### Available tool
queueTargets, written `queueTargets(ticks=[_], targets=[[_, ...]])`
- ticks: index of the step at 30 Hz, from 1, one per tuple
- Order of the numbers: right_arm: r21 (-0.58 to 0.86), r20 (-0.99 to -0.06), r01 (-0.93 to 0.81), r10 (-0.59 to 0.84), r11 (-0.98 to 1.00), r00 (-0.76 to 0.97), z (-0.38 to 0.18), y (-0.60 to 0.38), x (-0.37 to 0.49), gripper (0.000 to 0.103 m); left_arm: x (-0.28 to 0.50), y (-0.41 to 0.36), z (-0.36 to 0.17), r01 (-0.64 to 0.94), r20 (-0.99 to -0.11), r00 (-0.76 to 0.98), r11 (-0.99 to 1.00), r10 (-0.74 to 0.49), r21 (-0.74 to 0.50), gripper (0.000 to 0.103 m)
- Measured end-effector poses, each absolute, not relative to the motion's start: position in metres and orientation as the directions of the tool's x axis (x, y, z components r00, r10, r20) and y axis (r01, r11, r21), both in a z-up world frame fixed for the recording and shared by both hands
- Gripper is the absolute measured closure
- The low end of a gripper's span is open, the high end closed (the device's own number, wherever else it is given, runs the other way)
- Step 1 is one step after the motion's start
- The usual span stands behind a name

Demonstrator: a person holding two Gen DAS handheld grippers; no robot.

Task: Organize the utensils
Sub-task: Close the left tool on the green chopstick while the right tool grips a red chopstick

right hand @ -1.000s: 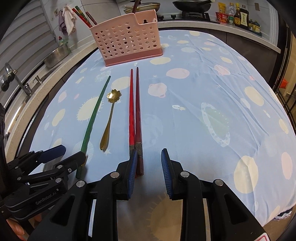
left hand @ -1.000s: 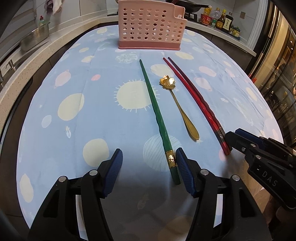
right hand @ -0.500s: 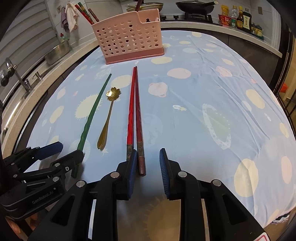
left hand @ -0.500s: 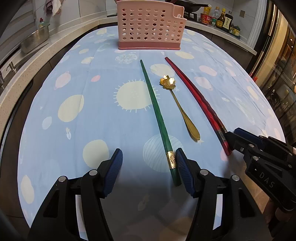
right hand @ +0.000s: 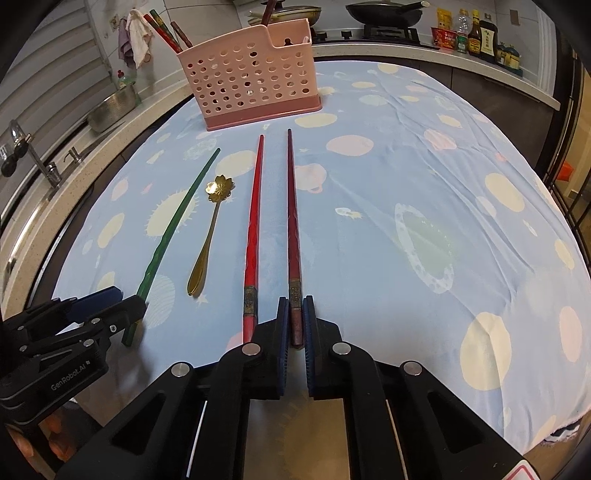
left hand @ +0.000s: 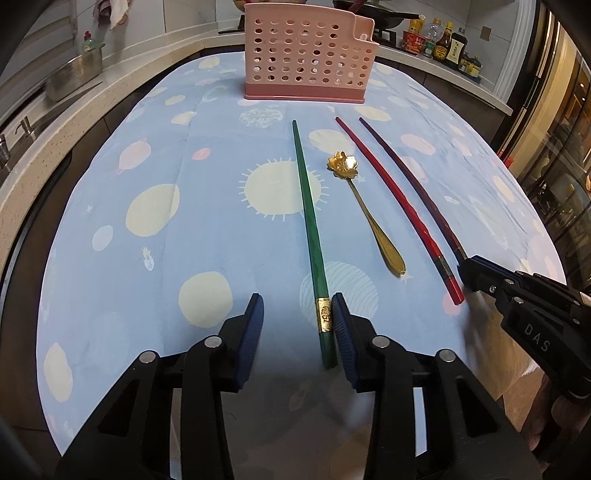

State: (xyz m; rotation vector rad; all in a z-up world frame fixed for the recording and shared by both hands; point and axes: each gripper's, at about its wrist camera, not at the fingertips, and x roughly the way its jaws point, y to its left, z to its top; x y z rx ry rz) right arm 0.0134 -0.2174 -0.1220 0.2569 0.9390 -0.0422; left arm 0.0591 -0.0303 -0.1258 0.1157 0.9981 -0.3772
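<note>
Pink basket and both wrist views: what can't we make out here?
- Pink basket contents: left wrist view, perforated front wall hides them.
- Bottles on the counter: right wrist view, labels too small.
- Dark red chopstick butt end: left wrist view, right gripper covers it.
- Green chopstick near end: right wrist view, left gripper covers it; jaws closing.

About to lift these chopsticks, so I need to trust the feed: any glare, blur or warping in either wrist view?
Left wrist view: fisheye bends the table edge; right gripper slightly smeared; green chopstick sharp, faint sheen. Right wrist view: same barrel warp; dark red chopstick crisp; cloth near the pads is shadowed.
</note>
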Motion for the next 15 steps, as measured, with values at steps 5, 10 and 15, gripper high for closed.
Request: queueTargets(ticks=[5,10,15], targets=[[0.224,-0.789,0.147,0.091,0.963,0.608,-0.112,-0.217,0.007,0.096,0.059,-0.025,-0.125,0.369,-0.842,0.459,0.923,-0.284,-0.11,0.096],[0.242,-0.759,0.142,0.096,0.96,0.644,-0.091,-0.218,0.001,0.096,0.054,-0.023,-0.116,0.371,-0.838,0.458,0.92,-0.297,-0.123,0.096],[0.266,-0.707,0.144,0.092,0.953,0.701,-0.06,-0.224,-0.004,0.096,0.052,-0.018,-0.094,0.367,-0.816,0.487,0.921,-0.312,-0.133,0.096]])
